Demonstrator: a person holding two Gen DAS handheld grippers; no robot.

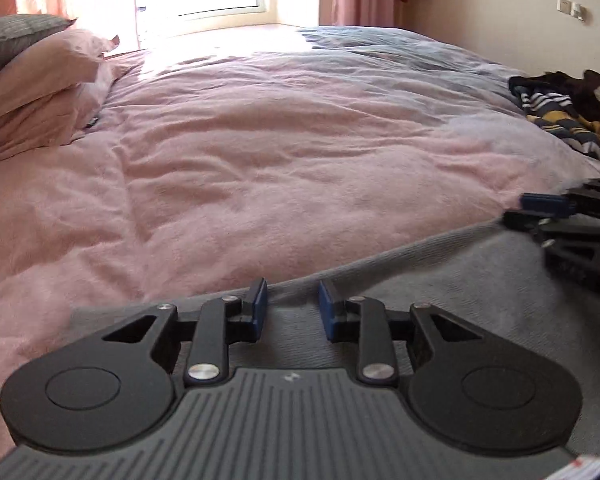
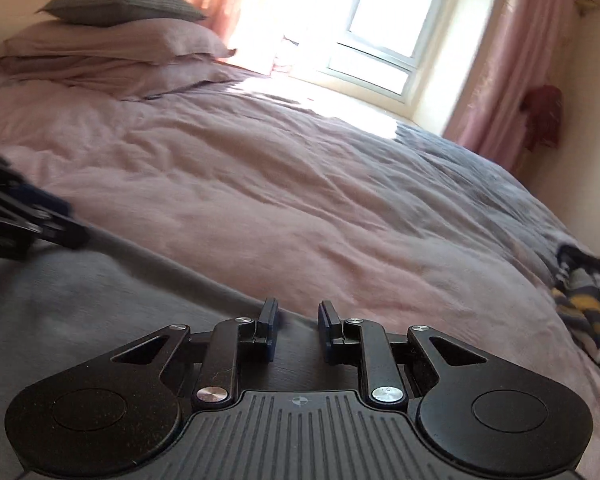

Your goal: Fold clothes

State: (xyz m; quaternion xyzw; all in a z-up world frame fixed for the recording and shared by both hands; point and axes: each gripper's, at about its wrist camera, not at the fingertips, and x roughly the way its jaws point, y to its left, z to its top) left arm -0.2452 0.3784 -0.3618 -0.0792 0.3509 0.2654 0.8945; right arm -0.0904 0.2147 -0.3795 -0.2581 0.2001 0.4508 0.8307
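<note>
A grey knitted garment (image 1: 420,300) lies spread on the pink duvet (image 1: 260,160), and its far edge runs slanting across the bed. My left gripper (image 1: 293,300) hovers over that edge with its blue pads apart, so grey cloth shows in the gap and nothing is pinched. At the right of this view, blurred, my right gripper (image 1: 540,210) sits at the same edge. In the right wrist view my right gripper (image 2: 298,320) is open over the garment (image 2: 80,300), its fingertips at the cloth's edge. My left gripper (image 2: 60,220) is a dark blur at the left.
A heap of striped and dark clothes (image 1: 560,120) (image 2: 584,308) lies at the bed's right side. Pink pillows (image 1: 40,80) (image 2: 112,52) topped by a grey cushion (image 2: 120,4) are stacked at the head. A grey blanket (image 1: 380,48) covers the far corner near the window.
</note>
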